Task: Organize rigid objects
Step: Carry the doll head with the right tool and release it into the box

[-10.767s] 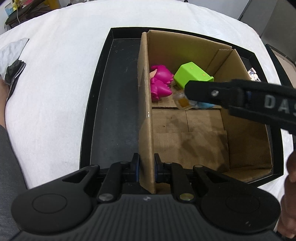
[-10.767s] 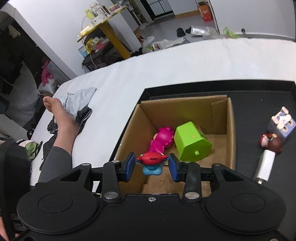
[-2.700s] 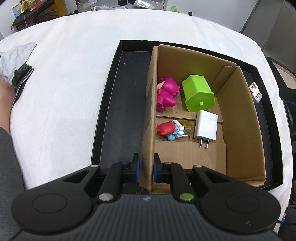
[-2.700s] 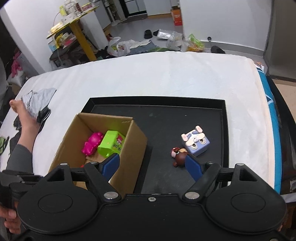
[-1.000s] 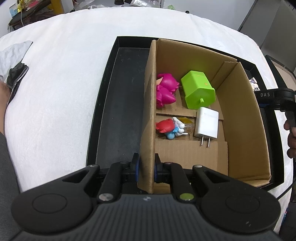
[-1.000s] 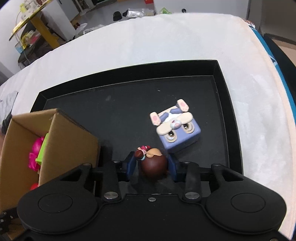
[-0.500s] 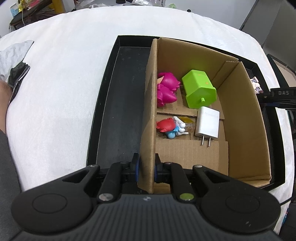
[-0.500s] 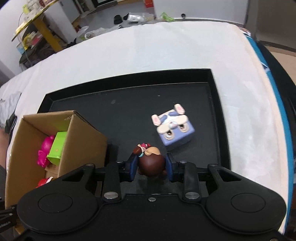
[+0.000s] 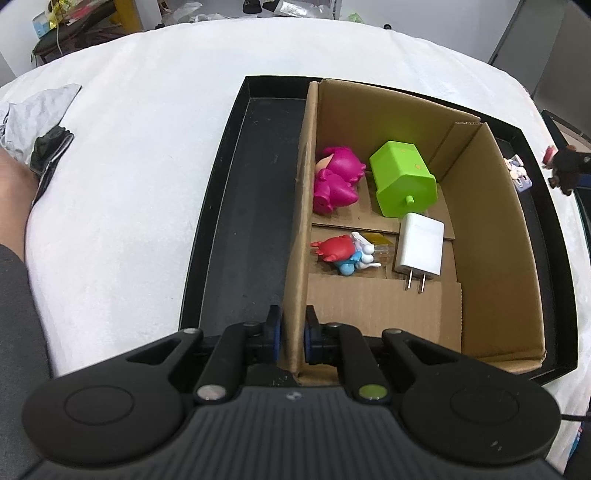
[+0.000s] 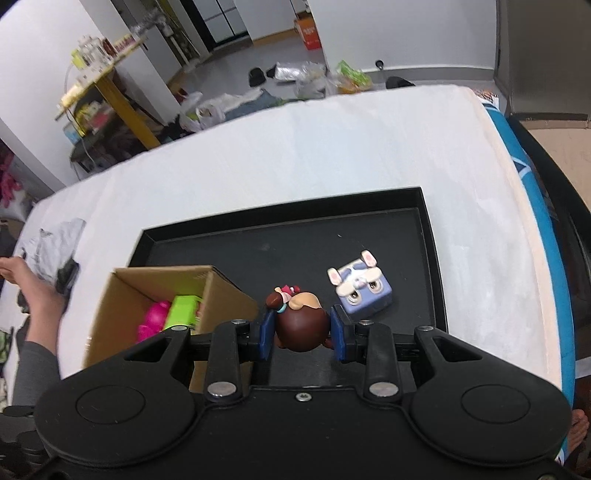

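Both fingers pinching: left gripper (image 9: 291, 338) on cardboard box (image 9: 491, 236) wall, right gripper (image 10: 302, 334) on brown-haired figurine (image 10: 301, 325), face hidden.

Far ahead of the right gripper's (image 10: 302, 334) jaws, past the white bed (image 10: 332, 155), a yellow-legged table (image 10: 110, 85) crowded with bottles and packets stands against the wall, up and to the left. Plastic bags (image 10: 203, 110) lie on the floor straight ahead, with dark shoes (image 10: 258, 75), a green packet (image 10: 351, 74) and an orange box (image 10: 309, 35) further off. A blue edge (image 10: 532, 206) runs down the bed's side, right of the jaws. Well left of the left gripper's (image 9: 291, 332) jaws, a crumpled grey cloth (image 9: 33, 110) lies on the bed, touching a dark item (image 9: 50, 147). A bare foot (image 10: 18, 273) rests just beside them, with the leg in a grey trouser (image 10: 33, 369).
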Demonstrator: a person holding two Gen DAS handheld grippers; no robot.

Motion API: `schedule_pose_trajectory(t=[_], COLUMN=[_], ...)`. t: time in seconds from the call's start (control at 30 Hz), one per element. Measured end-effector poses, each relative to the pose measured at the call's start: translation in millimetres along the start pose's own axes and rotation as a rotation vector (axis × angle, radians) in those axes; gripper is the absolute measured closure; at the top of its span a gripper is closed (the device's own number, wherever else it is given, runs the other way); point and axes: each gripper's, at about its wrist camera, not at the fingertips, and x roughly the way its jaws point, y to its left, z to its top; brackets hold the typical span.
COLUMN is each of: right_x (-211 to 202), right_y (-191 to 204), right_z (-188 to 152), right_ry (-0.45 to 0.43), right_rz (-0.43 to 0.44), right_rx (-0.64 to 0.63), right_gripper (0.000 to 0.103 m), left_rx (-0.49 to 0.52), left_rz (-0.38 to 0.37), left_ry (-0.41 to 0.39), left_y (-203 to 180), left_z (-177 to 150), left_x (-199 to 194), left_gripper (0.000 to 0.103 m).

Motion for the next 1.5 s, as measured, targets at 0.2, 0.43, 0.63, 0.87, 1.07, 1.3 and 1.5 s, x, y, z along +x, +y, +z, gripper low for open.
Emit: schedule_pose_trajectory(t=[0.2,0.43,0.63,0.87,1.07,1.3,1.5], right_x=[-17.5,-32.1,-30.9,-19.4,-13.2,2.9,15.4], right_y=[7.5,26.4,44.4,62.5,74.8,81.3,84.3], right_z=[1.4,2.1,0.8,-4.5,-7.8,-8.9,-6.8], right_ry=[-0.025,-0.052,-0.048,-0.032,-0.045,-0.062,-0.043], right_rz=[0.033,0.083,0.131,0.159,0.187,0.168,0.162], right_rx=[-0.013,-0.066,-0.11,-0.147,-0.165,-0.152,-0.15], right_gripper=[0.072,0.072,0.072,0.072,0.072,0.072,0.07], left_rx=[0.001,0.009,0.007,0.008,0.014,0.018,0.02], left_rz=[0.001,0.004,-0.001,-0.011,-0.018,-0.03,-0.032], left_ry=[-0.001,0.003,0.005,0.003,0.0,0.004,0.006], left_y=[-0.3,-2.7,-1.9,-0.4,1.1,2.5,2.6], left_z=[0.0,-1.2,-1.3,-1.5,-2.3,-2.2,-1.5], left_x=[-2.0,-2.0,-1.6,-2.2,-2.3,-1.7,-0.7], left_gripper=[0.092,0.092,0.093,0.092,0.092,0.092,0.092])
